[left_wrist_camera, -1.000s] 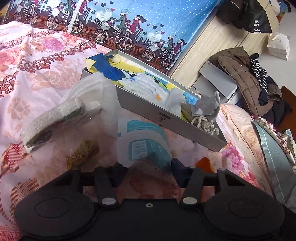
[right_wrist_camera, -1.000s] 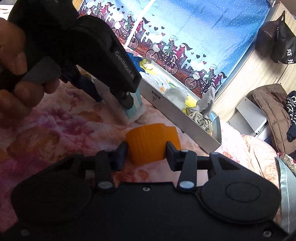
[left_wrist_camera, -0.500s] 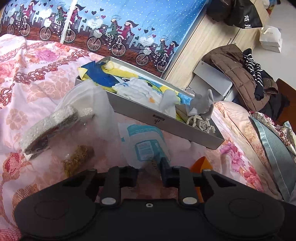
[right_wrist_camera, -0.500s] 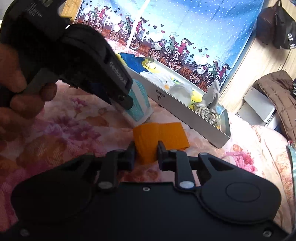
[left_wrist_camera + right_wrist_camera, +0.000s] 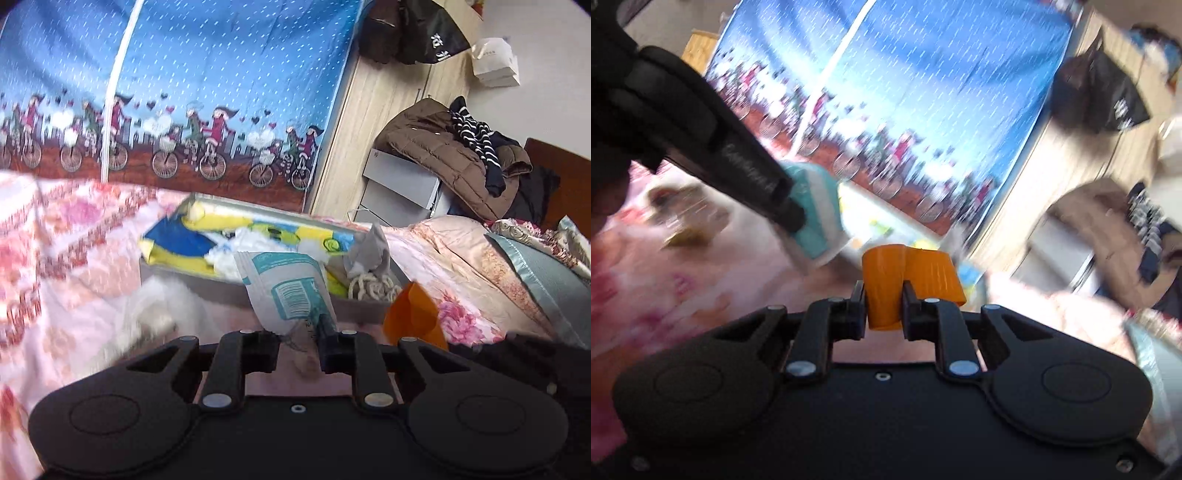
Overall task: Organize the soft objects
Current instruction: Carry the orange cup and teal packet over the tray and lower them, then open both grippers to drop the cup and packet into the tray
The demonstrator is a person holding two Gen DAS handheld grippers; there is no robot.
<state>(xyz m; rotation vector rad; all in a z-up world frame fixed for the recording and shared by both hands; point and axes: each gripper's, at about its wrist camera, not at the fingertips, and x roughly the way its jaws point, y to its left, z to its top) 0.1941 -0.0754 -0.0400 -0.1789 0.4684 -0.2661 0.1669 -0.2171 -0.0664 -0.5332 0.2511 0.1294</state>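
My left gripper (image 5: 298, 330) is shut on a white and teal soft packet (image 5: 286, 286) and holds it lifted in front of the grey box (image 5: 229, 288). The box holds yellow and blue cloths (image 5: 192, 240), a grey cloth (image 5: 369, 251) and a rope bundle (image 5: 371, 288). My right gripper (image 5: 884, 299) is shut on an orange folded cloth (image 5: 908, 273), raised off the bed; the cloth shows in the left wrist view (image 5: 413, 314) too. The left gripper with its packet (image 5: 816, 214) appears at upper left of the right wrist view.
The floral pink bedspread (image 5: 74, 258) lies below. A clear bag with brown contents (image 5: 687, 225) lies on the bed at left. A blue bicycle-print curtain (image 5: 184, 92) hangs behind the box. A brown coat (image 5: 443, 155) and grey boxes (image 5: 399, 188) sit at right.
Both grippers closed on their items and lifted them off the bed: the left on the teal packet, the right on the orange cloth. Both views swung upward toward the box.
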